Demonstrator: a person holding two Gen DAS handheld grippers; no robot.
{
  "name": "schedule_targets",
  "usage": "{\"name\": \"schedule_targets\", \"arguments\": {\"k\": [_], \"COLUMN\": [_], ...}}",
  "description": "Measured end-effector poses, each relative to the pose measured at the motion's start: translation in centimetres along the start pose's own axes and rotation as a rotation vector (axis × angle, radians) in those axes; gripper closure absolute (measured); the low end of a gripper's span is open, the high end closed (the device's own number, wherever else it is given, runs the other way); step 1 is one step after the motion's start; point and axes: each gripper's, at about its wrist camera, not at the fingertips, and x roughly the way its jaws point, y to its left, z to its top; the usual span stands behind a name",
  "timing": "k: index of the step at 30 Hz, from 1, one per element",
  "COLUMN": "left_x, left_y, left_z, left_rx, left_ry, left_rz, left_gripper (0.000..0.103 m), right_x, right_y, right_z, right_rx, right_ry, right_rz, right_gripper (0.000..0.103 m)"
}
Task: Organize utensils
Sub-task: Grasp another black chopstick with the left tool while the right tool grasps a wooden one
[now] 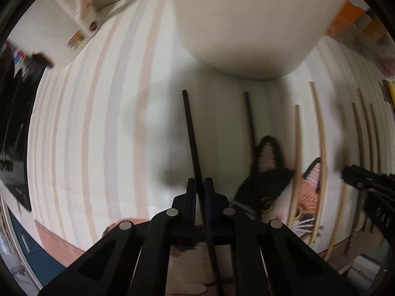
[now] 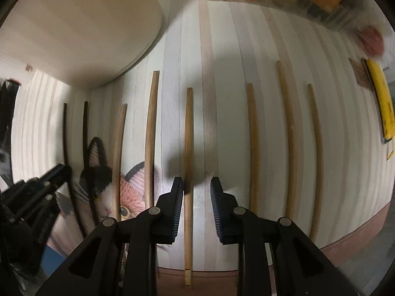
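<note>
Dark chopstick (image 1: pixel 191 133): thin, near-black, straight stick; long axis runs from 6 to 12 o'clock in the left wrist view, far tip pointing toward the white bowl (image 1: pixel 246 24).
Left gripper (image 1: pixel 200 185): fingers clenched on the dark chopstick, which passes between the pads and on below them.
Bamboo chopstick (image 2: pixel 188 172): pale tan, round, slightly tapered; lies flat on the striped surface (image 2: pixel 222 98), long axis 6 to 12 o'clock in the right wrist view, thick butt end overhanging the surface's near edge.
Right gripper (image 2: pixel 196 187): fingers stand apart with a clear gap; the bamboo chopstick touches the left pad (image 2: pixel 178 197), the right pad is off it, so not pinched.
Other bamboo chopsticks (image 2: pixel 253 148): several more, laid roughly parallel, at 3 and 9 o'clock of the right gripper.
Second dark chopstick (image 1: pixel 249 118): at 3 o'clock of the held one, parallel.
Cat-face mat (image 1: pixel 266 172): knitted, black and orange faces, under some sticks.
</note>
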Motion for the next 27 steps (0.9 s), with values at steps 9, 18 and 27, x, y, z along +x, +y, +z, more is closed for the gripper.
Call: {"name": "schedule_targets", "arguments": {"k": [9,18,27], "left_x": [0.5,0.1,-0.3], "left_y": [3.0,1.5,1.2], "left_z": [-2.3,-2.1,-0.6], "left_rx": [-0.071,-0.066,-0.044], "left_ry": [0.066,0.065,0.048], "left_rz": [-0.019,-0.006,0.004], "left_gripper": [0.099,0.099,0.099], "right_x": [0.8,0.9,1.6], "right_y": [-1.1,-1.2,2.1], "right_z": [-1.9,-0.3,-0.2], "right_rx": [0.008,0.018,-0.035], "right_ry": [0.067,0.098,0.129], "right_rz": [0.004,-0.032,-0.059], "right_gripper": [0.096,0.095,0.07]}}
